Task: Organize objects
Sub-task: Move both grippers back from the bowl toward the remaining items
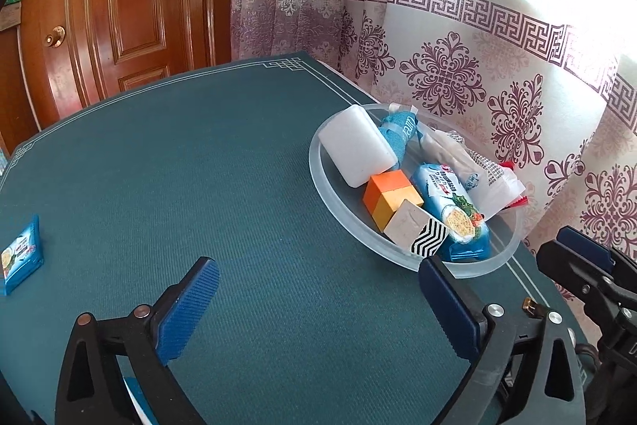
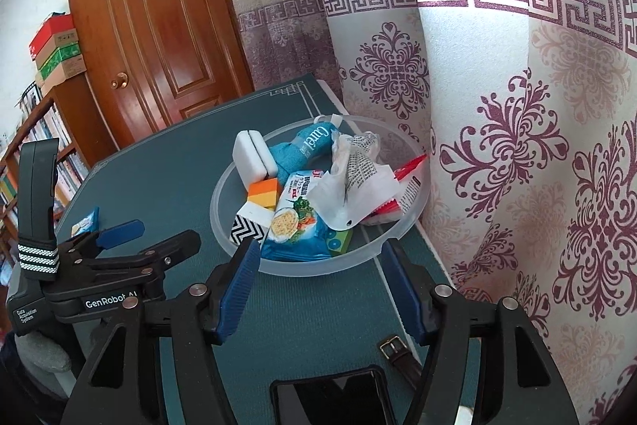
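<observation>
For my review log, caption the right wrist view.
Open right claw before clear bowl of snacks and blocks on green table.

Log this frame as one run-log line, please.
left claw: open, empty | right claw: open, empty | bowl: full | small blue packet: loose on table

A frosted, translucent plastic bowl (image 2: 414,218) sits on a matt, woven-textured teal table mat (image 1: 199,186). Inside, a glossy blue foil noodle packet (image 2: 296,226) lies beside a matt white sponge block (image 1: 354,150), a terry-cloth blue towel (image 2: 306,146) and crinkled clear plastic wrappers (image 2: 354,182). Behind stand a varnished wooden door (image 2: 159,26) with a shiny brass knob (image 2: 118,81) and a glitter-printed fabric curtain (image 2: 517,146).
</observation>
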`<state>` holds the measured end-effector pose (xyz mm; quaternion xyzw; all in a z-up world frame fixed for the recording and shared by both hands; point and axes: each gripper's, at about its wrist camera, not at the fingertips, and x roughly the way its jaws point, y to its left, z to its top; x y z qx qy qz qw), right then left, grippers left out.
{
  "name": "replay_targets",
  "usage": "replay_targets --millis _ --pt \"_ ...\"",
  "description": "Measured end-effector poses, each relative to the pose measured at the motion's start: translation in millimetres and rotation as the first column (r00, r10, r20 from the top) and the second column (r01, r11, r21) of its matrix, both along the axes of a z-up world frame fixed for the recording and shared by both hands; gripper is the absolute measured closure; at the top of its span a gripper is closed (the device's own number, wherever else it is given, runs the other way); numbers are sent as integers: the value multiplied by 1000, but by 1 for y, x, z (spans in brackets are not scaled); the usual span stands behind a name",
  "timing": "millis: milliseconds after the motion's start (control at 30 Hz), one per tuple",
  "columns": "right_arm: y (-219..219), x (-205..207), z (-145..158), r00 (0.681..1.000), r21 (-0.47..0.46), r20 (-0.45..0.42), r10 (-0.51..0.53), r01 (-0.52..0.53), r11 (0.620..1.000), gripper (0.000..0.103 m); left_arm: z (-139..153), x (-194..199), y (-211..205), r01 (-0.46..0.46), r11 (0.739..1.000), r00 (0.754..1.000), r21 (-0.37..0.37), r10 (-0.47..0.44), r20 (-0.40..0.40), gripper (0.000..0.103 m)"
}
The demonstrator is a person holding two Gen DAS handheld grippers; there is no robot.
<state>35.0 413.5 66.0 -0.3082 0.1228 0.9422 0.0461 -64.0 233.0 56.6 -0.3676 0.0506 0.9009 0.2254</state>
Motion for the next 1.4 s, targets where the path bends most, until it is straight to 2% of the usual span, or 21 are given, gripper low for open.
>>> replay_targets --millis 333,533,1000,1400 --pt "-46 -4 -12 993 -20 35 116 -116 993 33 3 8 -39 -58 998 998 0 58 -13 1" --pt "-79 -5 -23 978 -29 73 197 -196 980 33 5 10 -72 -115 993 993 4 115 -25 1" --pt "-164 -3 -42 907 -7 156 391 -395 919 33 2 10 -156 -269 963 963 -1 269 -26 1" --pt "-211 -11 -60 853 29 247 460 -481 876 33 -11 14 -216 -367 930 930 1 367 1 1"
